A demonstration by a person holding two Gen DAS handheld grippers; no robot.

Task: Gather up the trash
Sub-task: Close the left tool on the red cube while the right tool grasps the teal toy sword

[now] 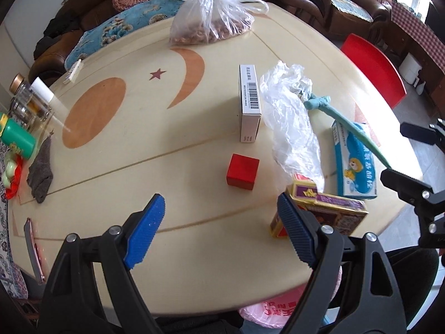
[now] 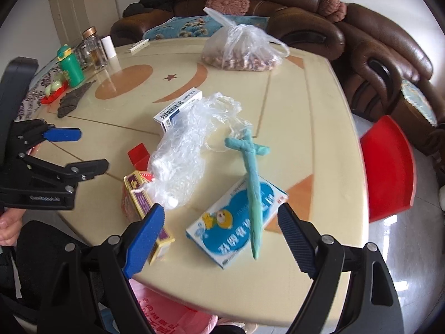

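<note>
Scattered over the cream counter (image 1: 194,250), with its inlaid orange moon and small star, lies the trash. A crumpled clear plastic bag (image 2: 183,156) sits in the middle, thin and wrinkled, its lower end draped over a yellow and purple carton (image 2: 141,203) that lies near the counter's front edge. A white box (image 1: 249,103) with a barcode stands on its side just behind the bag. A small red block (image 1: 242,171) rests alone on bare counter in front of the white box. To the right, a blue and white carton (image 2: 236,222) with a cartoon animal on it lies flat, and a teal toy sword (image 2: 251,183) lies across it, its hilt pointing toward the bag. At the far edge a knotted clear bag of brownish nuts (image 2: 242,47) sits well apart from the rest.

The left tongs (image 1: 221,231) hang above the counter with jaws spread wide and nothing between them, the right finger just beside the yellow carton. The right tongs (image 2: 221,236) are likewise wide apart and empty, over the blue carton. A pink plastic bag (image 2: 172,317) shows below the counter's near edge.
</note>
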